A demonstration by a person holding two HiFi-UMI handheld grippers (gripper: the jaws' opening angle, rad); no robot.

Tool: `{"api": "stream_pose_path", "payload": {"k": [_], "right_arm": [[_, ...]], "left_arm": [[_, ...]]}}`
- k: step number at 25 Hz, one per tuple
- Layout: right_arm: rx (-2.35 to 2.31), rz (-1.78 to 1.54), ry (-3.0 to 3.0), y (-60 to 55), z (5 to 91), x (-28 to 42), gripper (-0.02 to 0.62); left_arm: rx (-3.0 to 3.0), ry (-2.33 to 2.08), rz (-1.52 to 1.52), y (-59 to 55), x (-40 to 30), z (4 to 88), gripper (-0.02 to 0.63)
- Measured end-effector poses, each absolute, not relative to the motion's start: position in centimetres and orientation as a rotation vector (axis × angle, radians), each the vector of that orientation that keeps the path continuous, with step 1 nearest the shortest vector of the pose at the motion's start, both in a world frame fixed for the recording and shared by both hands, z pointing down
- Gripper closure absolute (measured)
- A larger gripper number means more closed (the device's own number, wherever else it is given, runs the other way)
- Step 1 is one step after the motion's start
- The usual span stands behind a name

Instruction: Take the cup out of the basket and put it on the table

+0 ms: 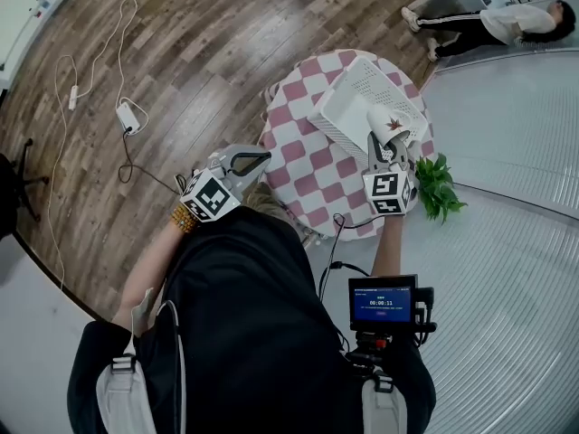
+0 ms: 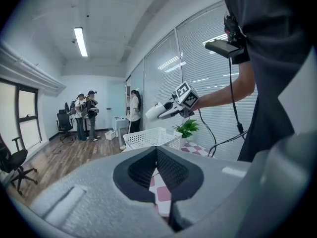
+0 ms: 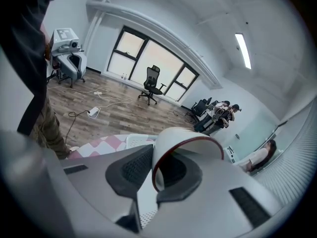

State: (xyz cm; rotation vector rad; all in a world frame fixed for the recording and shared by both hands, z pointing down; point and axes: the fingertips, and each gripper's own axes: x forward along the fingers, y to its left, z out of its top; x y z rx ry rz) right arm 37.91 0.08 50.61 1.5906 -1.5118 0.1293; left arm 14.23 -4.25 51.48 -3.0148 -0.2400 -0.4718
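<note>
A white cup (image 1: pixel 391 123) with a leaf print and a red rim hangs on its side over the right end of the white basket (image 1: pixel 339 107). My right gripper (image 1: pixel 386 149) is shut on the cup's rim. In the right gripper view the cup (image 3: pixel 185 140) has one jaw inside its mouth and one outside, with my right gripper (image 3: pixel 156 157) above the basket (image 3: pixel 136 140). The basket stands on the round table (image 1: pixel 308 165) with a pink-checked cloth. My left gripper (image 1: pixel 246 162) is shut on nothing at the table's left edge. Its own view shows the left gripper (image 2: pixel 156 150), basket (image 2: pixel 148 138) and cup (image 2: pixel 154 111).
A green potted plant (image 1: pixel 439 188) stands at the table's right edge, by a window with blinds. A power strip (image 1: pixel 128 116) with a cable lies on the wooden floor to the left. People (image 2: pixel 85 114) stand far back in the room beside office chairs.
</note>
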Motion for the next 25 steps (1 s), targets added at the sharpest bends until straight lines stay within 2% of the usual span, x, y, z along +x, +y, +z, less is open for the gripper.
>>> {"api": "stream_pose_path", "payload": {"k": [10, 25], "right_arm": [[1.717, 0.038, -1.552, 1.0, 48.9, 34.7, 0.552], [1.935, 0.138, -1.731, 2.5, 48.7, 30.3, 0.554]], "left_arm": [[-2.999, -0.303, -0.475, -3.6, 14.7, 51.7, 0.601], [-2.990, -0.358, -0.466, -2.9, 15.7, 51.4, 0.601]]}}
